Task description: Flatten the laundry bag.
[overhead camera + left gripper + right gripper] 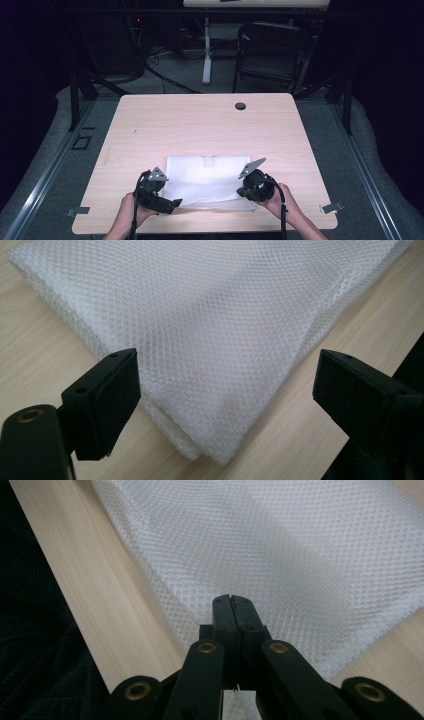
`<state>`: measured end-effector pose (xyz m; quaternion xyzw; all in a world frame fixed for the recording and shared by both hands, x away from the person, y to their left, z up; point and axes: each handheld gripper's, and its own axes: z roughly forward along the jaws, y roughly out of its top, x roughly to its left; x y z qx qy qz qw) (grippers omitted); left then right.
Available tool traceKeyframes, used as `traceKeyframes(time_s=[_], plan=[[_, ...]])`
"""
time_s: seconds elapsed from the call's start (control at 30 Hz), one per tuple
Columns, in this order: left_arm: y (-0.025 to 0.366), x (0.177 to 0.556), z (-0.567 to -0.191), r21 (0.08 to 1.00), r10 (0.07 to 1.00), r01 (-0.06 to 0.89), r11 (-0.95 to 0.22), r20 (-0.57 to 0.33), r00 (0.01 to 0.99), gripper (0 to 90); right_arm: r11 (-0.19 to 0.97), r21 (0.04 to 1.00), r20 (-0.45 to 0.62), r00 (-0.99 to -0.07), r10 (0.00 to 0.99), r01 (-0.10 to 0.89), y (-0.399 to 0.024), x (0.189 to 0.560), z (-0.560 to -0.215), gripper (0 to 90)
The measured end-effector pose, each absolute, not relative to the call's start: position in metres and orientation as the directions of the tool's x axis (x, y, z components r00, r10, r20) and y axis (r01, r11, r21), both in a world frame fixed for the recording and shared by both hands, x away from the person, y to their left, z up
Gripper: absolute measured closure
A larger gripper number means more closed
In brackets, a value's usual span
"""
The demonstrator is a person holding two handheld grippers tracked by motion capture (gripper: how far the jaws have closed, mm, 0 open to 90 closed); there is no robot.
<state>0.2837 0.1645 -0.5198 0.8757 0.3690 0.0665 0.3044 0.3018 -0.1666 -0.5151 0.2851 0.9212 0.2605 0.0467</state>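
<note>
Now mesh cloth [220, 335] between left gripper [225, 390] jaws

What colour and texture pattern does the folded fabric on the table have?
White, with a fine honeycomb mesh weave; the mesh fabric shows best in the left gripper view.

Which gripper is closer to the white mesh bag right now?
Right. The right gripper is shut on the white mesh bag at its near right edge. The left gripper is open, its jaws either side of the bag's near left corner, apparently not touching.
</note>
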Motion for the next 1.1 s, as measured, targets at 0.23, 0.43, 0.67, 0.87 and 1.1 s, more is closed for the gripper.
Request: traceKeyframes(time_s=[0.23, 0.43, 0.67, 0.87, 1.1], plan=[[0.159, 0.282, -0.517, 0.618, 0.668, 0.580, -0.530, -0.117, 0.735, 10.8, 0.661, 0.545, 0.086, -0.819, 0.567, 0.515, -0.170, 0.305, -0.507, 90.0], [0.138, 0.282, -0.518, 0.624, 0.621, 0.534, -0.571, -0.098, 0.778, 9.8, 0.630, 0.568, 0.096, -0.803, 0.588, 0.529, -0.171, 0.307, -0.501, 90.0], [0.116, 0.284, -0.525, 0.582, 0.577, 0.492, -0.647, -0.048, 0.815, 10.5, 0.606, 0.580, 0.110, -0.789, 0.604, 0.545, -0.172, 0.310, -0.495, 90.0], [0.096, 0.290, -0.532, 0.562, 0.583, 0.473, -0.679, 0.022, 0.812, 28.1, 0.591, 0.586, 0.125, -0.783, 0.610, 0.554, -0.172, 0.311, -0.493, 90.0], [0.089, 0.294, -0.536, 0.551, 0.532, 0.446, -0.705, -0.005, 0.847, 56.0, 0.591, 0.582, 0.140, -0.784, 0.604, 0.559, -0.172, 0.311, -0.493, 90.0]])
